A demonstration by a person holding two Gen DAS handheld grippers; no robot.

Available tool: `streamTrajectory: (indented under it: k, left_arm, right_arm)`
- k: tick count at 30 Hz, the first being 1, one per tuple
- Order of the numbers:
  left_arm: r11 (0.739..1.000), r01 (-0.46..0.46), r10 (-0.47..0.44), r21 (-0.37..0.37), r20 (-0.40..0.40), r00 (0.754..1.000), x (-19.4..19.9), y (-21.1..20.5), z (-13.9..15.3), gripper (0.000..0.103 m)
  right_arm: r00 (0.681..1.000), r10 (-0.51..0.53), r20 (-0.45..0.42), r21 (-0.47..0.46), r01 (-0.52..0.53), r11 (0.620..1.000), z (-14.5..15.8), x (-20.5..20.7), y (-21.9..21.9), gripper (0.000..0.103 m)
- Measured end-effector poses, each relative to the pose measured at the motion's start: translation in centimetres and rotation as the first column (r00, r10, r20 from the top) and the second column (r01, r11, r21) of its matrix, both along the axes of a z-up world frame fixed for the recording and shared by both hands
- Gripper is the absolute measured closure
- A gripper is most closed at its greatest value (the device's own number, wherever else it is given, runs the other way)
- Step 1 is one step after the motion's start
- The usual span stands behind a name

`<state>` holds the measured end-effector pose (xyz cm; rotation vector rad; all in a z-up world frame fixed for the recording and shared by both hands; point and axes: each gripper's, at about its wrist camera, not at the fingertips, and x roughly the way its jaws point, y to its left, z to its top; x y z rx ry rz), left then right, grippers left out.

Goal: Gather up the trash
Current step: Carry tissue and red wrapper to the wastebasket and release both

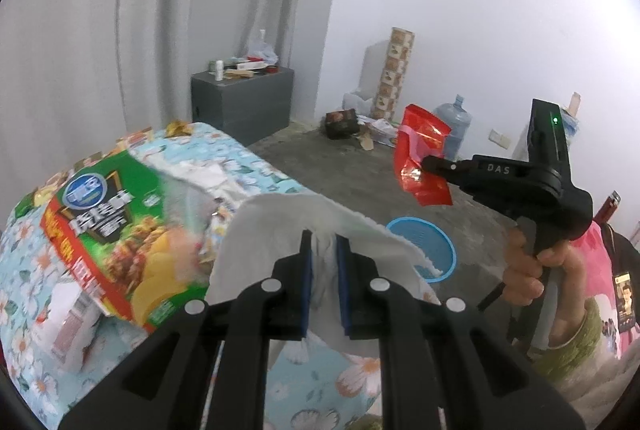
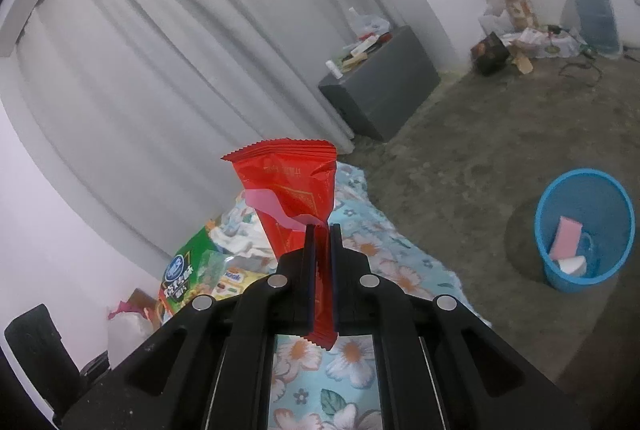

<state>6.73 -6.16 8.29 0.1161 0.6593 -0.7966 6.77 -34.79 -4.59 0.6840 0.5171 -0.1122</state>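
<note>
Left gripper (image 1: 323,266): jaws nearly together, pinching a fold of white tissue (image 1: 280,226); the sheet drapes forward over the fingertips, clear of the bed.

Right gripper (image 2: 323,258): jaws all but closed on a red wrapper (image 2: 292,190), which stands upright above the pads with its crimped end poking out below. A loose pink strip (image 2: 268,204) hangs against the wrapper's front.

Right gripper, seen from the left wrist: held out over the floor by a hand (image 1: 532,270), wrapper dangling from its tip.

Bin: blue basket (image 2: 546,226) on the concrete floor, to the right of the bed. From the left wrist view its rim shows just past the tissue's edge.

Done so far: the basket already holds a pink piece (image 2: 565,236) and something white (image 2: 573,264). I judge an earlier drop was made.

In hand: two pieces lifted, neither over the basket yet.

Left on the bed: on the floral sheet (image 2: 384,242), a large green snack bag (image 1: 116,230), crumpled white paper behind it, and a yellowish scrap (image 1: 178,128) at the far end.

Estimate: roughly midway; several pieces remain.

Next move, judged: carry both loads over the basket rim, then release.

Risk: the tissue is limp and could drape over the rim.
</note>
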Motion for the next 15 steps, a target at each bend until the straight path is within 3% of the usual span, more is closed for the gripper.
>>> streamTrajectory:
  k: [15]
  left_arm:
    - [0.991,0.128,-0.128,0.032,-0.006,0.992,1.9,-7.0,-0.7,0.092]
  right_arm:
    - [0.996,-0.088,-0.006,0.022,0.088,0.996,-1.2,-2.3,-3.5,0.098]
